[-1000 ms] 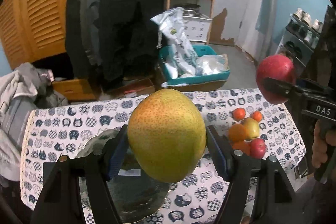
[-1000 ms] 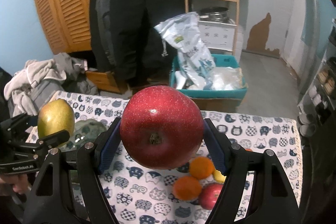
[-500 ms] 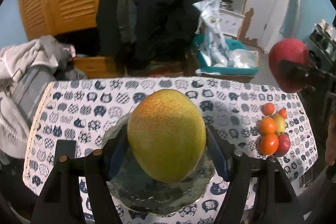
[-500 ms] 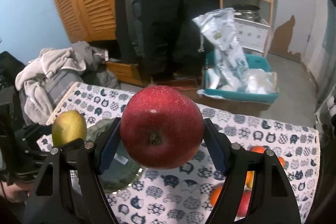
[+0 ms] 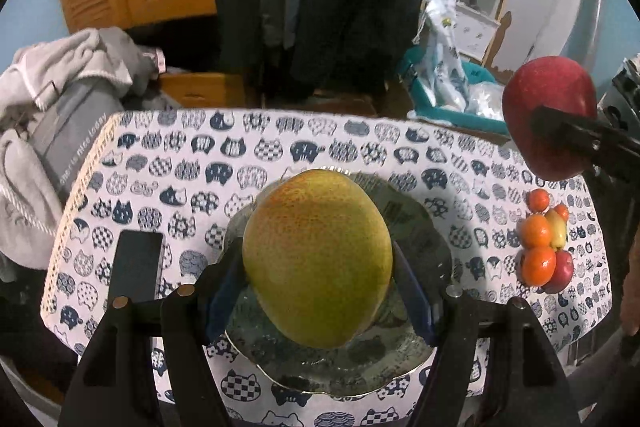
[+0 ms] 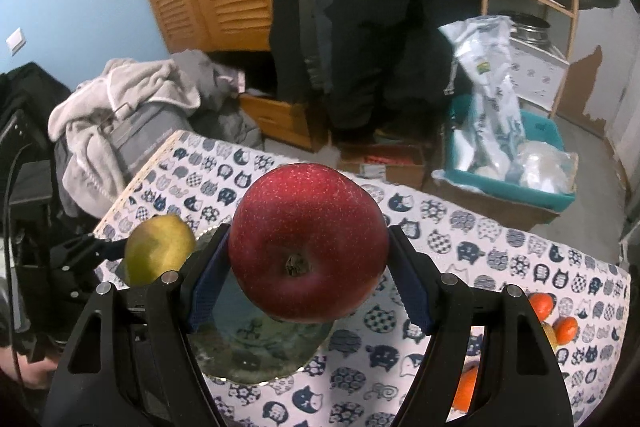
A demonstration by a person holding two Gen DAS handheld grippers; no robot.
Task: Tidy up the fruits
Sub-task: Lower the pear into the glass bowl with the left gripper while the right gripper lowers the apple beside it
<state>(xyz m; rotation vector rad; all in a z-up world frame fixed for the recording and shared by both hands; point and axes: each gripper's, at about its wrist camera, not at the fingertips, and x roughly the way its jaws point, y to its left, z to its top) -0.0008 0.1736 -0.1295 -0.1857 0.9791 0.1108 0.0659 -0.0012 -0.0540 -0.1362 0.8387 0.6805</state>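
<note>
A: At centre of the left wrist view: left tongs (image 5: pixel 318 269) closed part-way on a yellow-green pear (image 5: pixel 317 259), blue pads (image 5: pixel 222 297) pressed to both flanks. Pear held above a glass plate (image 5: pixel 416 359) resting on the worktop (image 5: pixel 248 163), cat-print cloth over it.

B: Confirmed. Contact between pear and plate?

A: Cannot tell; pear covers most of the plate from this angle. At right edge of the same view: red apple (image 5: pixel 547 117) clamped in the right tongs (image 5: pixel 560 131), raised over the cloth.

B: State of right tongs from own camera?

A: At centre of the right wrist view: right tongs (image 6: pixel 308 259) at mid opening, gripping the red apple (image 6: pixel 308 247), stem end facing the lens, blue pads (image 6: pixel 410 293) tight on each side. Glass plate (image 6: pixel 256 351) seen below and behind the apple. At centre left: pear (image 6: pixel 158 255) in the left tongs (image 6: pixel 140 251), just beside the plate's rim in the picture.

B: Remaining fruit?

A: At right of the left wrist view: cluster of small fruits (image 5: pixel 544 245) lying on the cloth, oranges, one yellow piece and one red piece touching each other, well apart from the plate. At left of that view: dark flat rectangular object (image 5: pixel 136 265) on the cloth, beside the plate.
</note>
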